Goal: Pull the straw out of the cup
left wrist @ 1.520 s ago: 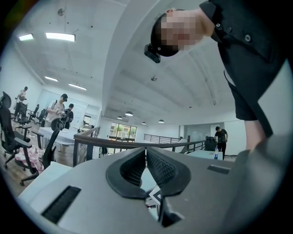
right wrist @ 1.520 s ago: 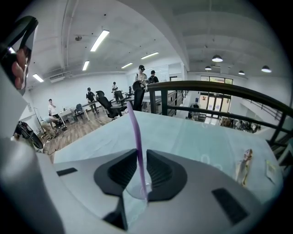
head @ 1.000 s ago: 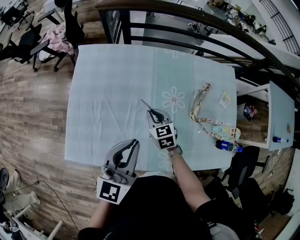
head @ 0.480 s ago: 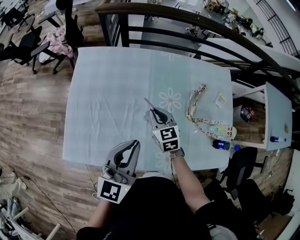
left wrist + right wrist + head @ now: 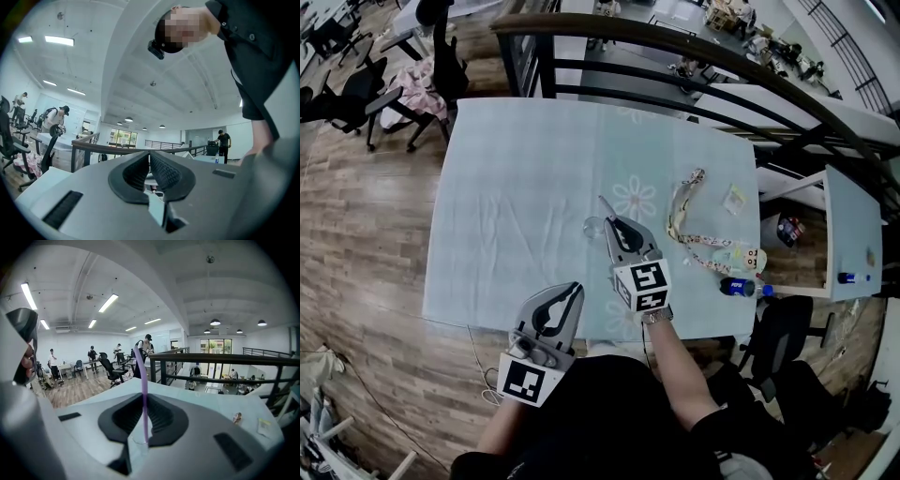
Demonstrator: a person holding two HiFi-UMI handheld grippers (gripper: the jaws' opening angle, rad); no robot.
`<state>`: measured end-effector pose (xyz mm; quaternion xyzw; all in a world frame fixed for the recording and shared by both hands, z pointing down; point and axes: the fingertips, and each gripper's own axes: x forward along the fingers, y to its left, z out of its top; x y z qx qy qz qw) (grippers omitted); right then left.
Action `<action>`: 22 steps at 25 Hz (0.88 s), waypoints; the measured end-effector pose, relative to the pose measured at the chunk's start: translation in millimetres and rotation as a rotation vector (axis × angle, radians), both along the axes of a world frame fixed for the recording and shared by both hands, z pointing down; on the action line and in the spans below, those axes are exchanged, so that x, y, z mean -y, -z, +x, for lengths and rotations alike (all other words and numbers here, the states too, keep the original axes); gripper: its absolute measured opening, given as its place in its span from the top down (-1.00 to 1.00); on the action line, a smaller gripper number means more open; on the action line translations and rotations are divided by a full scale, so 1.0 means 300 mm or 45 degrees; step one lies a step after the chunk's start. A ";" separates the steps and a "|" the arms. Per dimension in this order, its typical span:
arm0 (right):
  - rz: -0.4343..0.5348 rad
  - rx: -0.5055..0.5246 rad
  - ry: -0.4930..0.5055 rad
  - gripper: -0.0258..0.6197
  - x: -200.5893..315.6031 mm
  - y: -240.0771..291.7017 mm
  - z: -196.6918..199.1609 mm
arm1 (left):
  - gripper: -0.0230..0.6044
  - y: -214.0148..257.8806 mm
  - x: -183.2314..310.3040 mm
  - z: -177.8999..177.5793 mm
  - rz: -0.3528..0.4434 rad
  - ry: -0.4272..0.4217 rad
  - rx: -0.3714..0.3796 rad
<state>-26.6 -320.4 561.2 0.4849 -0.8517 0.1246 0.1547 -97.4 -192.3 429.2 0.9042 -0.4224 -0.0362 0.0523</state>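
At the front edge of the table (image 5: 516, 169), mid-width | straw (image 5: 142, 390) is pinched upright by the right gripper (image 5: 616, 225), its lower end seen at the cup (image 5: 593, 228) just below-left | straight-up pull along its axis judged next | left gripper (image 5: 568, 294) is held off the edge, jaws together, empty.

One bench (image 5: 516, 169). On or over it: one clear cup (image 5: 593, 227) near the centre, one purple straw (image 5: 607, 208), one patterned lanyard (image 5: 673, 214) at three o'clock, one small packet (image 5: 733, 197) at two o'clock and one blue bottle (image 5: 733, 286) at four o'clock. Two hand-held grippers: the left hand-held gripper (image 5: 572, 291) at six o'clock and the right hand-held gripper (image 5: 614, 223) near the centre.
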 end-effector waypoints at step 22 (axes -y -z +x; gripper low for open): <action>0.172 0.268 0.063 0.80 -0.330 0.363 0.073 | 0.86 -0.018 -0.126 0.104 0.004 -0.035 0.044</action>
